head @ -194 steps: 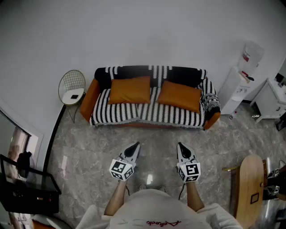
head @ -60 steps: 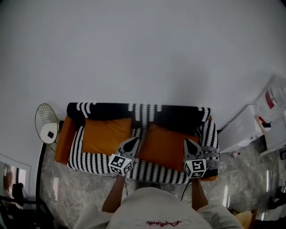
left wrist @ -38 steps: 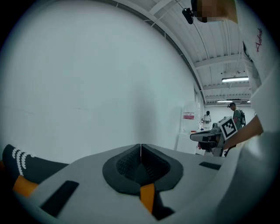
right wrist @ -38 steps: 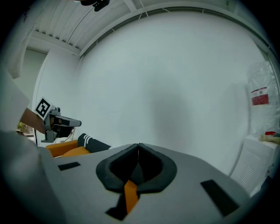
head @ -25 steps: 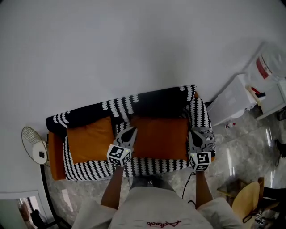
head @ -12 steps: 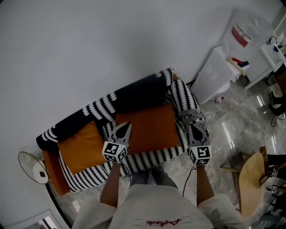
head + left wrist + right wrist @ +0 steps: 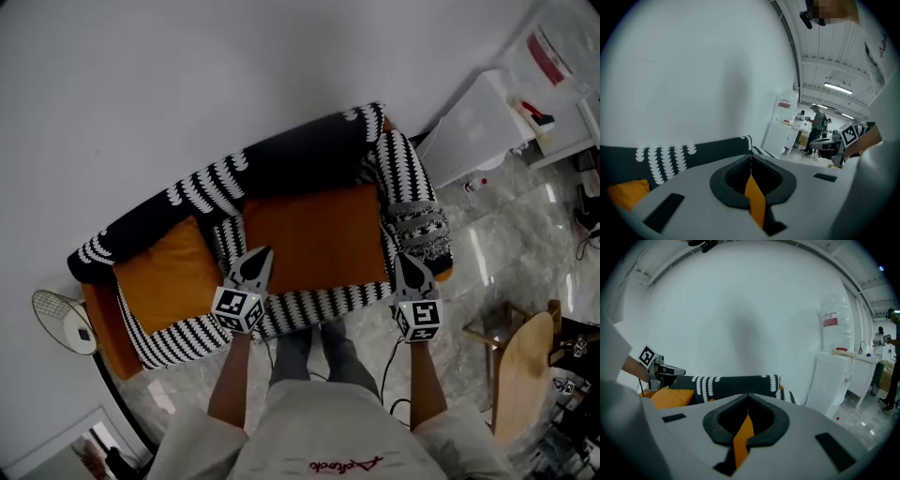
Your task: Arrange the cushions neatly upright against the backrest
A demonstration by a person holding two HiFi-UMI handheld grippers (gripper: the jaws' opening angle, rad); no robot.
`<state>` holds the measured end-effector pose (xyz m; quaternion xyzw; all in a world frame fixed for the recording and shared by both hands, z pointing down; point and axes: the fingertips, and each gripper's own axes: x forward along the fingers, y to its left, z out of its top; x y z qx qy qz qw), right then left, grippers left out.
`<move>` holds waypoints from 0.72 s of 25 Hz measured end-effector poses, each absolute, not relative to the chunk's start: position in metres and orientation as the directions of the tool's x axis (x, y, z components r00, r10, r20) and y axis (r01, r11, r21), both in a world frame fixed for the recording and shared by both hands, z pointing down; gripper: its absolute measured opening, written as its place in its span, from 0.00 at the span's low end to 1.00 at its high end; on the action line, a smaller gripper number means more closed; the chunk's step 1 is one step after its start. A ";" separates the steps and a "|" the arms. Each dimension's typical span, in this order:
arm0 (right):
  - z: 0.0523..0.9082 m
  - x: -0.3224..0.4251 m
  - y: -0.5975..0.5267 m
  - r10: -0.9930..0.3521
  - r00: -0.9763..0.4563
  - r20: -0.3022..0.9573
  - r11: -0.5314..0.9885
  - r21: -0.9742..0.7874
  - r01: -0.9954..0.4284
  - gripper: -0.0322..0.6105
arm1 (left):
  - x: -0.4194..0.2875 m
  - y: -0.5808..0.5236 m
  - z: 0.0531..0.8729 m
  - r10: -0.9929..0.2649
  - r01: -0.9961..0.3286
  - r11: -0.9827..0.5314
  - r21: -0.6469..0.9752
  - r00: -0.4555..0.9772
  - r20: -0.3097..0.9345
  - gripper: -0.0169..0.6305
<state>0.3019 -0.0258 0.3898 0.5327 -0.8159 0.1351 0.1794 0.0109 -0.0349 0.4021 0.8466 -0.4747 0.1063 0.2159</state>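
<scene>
Black-and-white striped fabric sofa [image 7: 281,167] is standing on grey marble floor [image 7: 497,248]; left gripper [image 7: 257,255] and right gripper [image 7: 406,260] are hovering, jaws together.

R gripper [image 7: 748,394] closed (tips touching), orange cushion [image 7: 670,397], sofa [image 7: 736,382] behind

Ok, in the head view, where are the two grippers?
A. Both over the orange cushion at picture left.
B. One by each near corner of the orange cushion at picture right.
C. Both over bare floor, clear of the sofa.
B: the left gripper sits by the near left corner of the right-hand orange cushion, and the right gripper sits by its near right corner, each with its jaws shut.
</scene>
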 end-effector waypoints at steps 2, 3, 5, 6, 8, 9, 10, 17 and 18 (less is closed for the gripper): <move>0.412 0.296 -0.021 -0.802 -0.371 0.467 0.395 -0.050 -0.917 0.09 | 0.005 -0.030 0.424 -0.749 -0.854 -0.438 0.280 0.519 0.412 0.08; 0.423 0.293 -0.018 -0.791 -0.373 0.484 0.396 -0.060 -0.916 0.09 | 0.001 -0.027 0.435 -0.746 -0.858 -0.425 0.290 0.513 0.425 0.08; 0.445 0.288 -0.011 -0.768 -0.379 0.517 0.401 -0.073 -0.913 0.09 | -0.006 -0.022 0.455 -0.740 -0.864 -0.400 0.307 0.502 0.447 0.08; 0.457 0.286 -0.009 -0.757 -0.380 0.532 0.403 -0.077 -0.912 0.09 | -0.009 -0.021 0.466 -0.738 -0.866 -0.390 0.313 0.497 0.456 0.08; 0.479 0.284 -0.004 -0.736 -0.376 0.563 0.402 -0.084 -0.912 0.10 | -0.018 -0.016 0.486 -0.735 -0.872 -0.367 0.324 0.485 0.474 0.08; 0.490 0.283 -0.001 -0.724 -0.374 0.579 0.401 -0.088 -0.912 0.09 | -0.024 -0.012 0.496 -0.733 -0.875 -0.352 0.331 0.478 0.484 0.08; 0.499 0.284 0.003 -0.712 -0.373 0.595 0.402 -0.091 -0.911 0.09 | -0.029 -0.007 0.506 -0.729 -0.878 -0.336 0.339 0.471 0.497 0.08; 0.560 0.289 0.002 -0.657 -0.372 0.656 0.412 -0.101 -0.906 0.09 | -0.051 0.002 0.570 -0.709 -0.889 -0.278 0.365 0.446 0.546 0.08; 0.567 0.289 0.001 -0.651 -0.373 0.661 0.411 -0.106 -0.905 0.09 | -0.051 0.002 0.577 -0.708 -0.887 -0.274 0.371 0.447 0.547 0.08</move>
